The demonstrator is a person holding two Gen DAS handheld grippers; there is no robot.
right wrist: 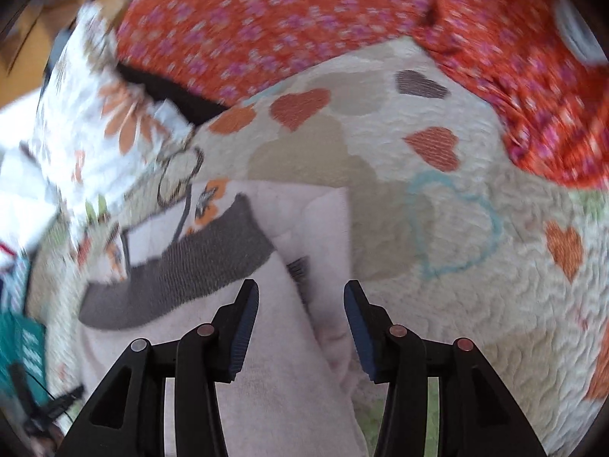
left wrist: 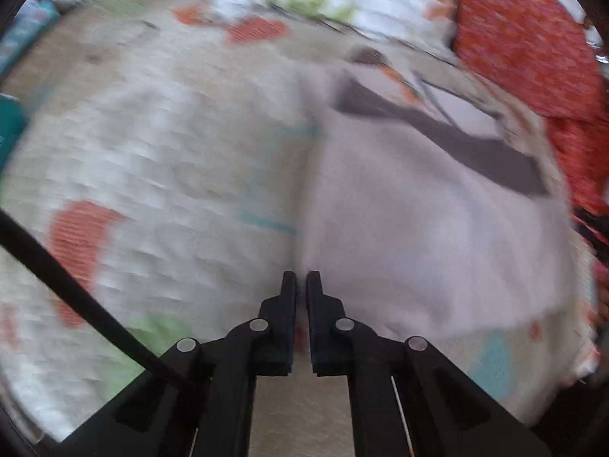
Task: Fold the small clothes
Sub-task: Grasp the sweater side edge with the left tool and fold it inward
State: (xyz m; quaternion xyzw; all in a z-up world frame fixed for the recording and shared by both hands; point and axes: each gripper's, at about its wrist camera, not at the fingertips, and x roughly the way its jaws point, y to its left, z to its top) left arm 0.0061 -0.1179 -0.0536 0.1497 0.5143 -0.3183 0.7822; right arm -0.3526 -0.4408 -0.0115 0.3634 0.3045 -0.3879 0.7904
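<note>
Left claw (left wrist: 301, 278): tips together, seems pinched on left edge of the cloth (left wrist: 418, 236).
Cloth: pale pink with a grey band (left wrist: 449, 141), flat on the heart quilt (left wrist: 160, 160), spread right of left claw.
Right claw (right wrist: 300, 293): tips apart, over cloth (right wrist: 281, 361), not pressing it.
Long way: runs from claws up toward grey band.
Nearer: both close.

One pale garment (right wrist: 266, 361), one red cloth (right wrist: 304, 19), perhaps more.
</note>
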